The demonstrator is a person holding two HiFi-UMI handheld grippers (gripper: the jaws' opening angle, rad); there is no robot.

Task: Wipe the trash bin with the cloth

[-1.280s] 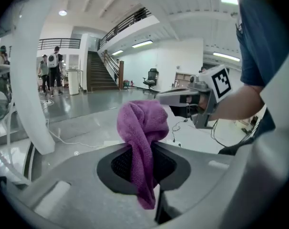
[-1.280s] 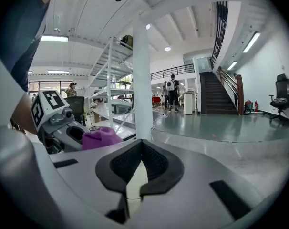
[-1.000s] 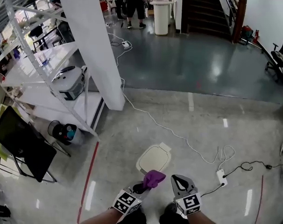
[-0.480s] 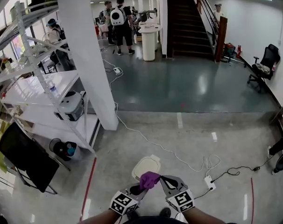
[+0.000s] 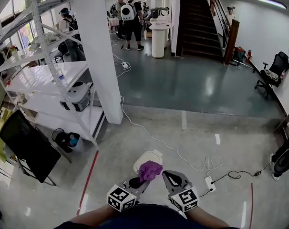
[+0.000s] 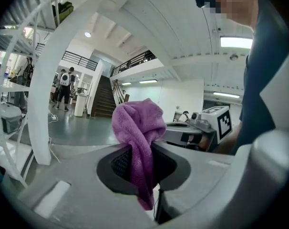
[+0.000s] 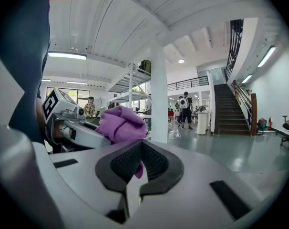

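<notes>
- The grey floor [image 5: 192,142] fills most of the head view; its lower edge is cut off by the person's arms.
- A white pillar [image 5: 99,56] stands to the left, its top out of frame.
- A white shelving rack [image 5: 44,70] stands left of the pillar (its contents are too small to make out).
- The trash bin [image 5: 144,157] stands on the floor just ahead of both tools. Only its pale lid shows, and the near edge of that is covered by the cloth.
- The left hand-held gripper [image 6: 143,161] is clamped on the cloth, its dark pads pressed against the fabric on both sides.
- The right hand-held gripper [image 7: 140,159] is just beside the left one, its jaw tips drawn together. A scrap of purple shows through the slit below them (whether it touches the pads I cannot tell).
- The cloth [image 6: 137,120] is purple and bunched. Its bulk rises above the left jaws and a tail hangs below them; seen from the head, it lies over the bin's near rim.
</notes>
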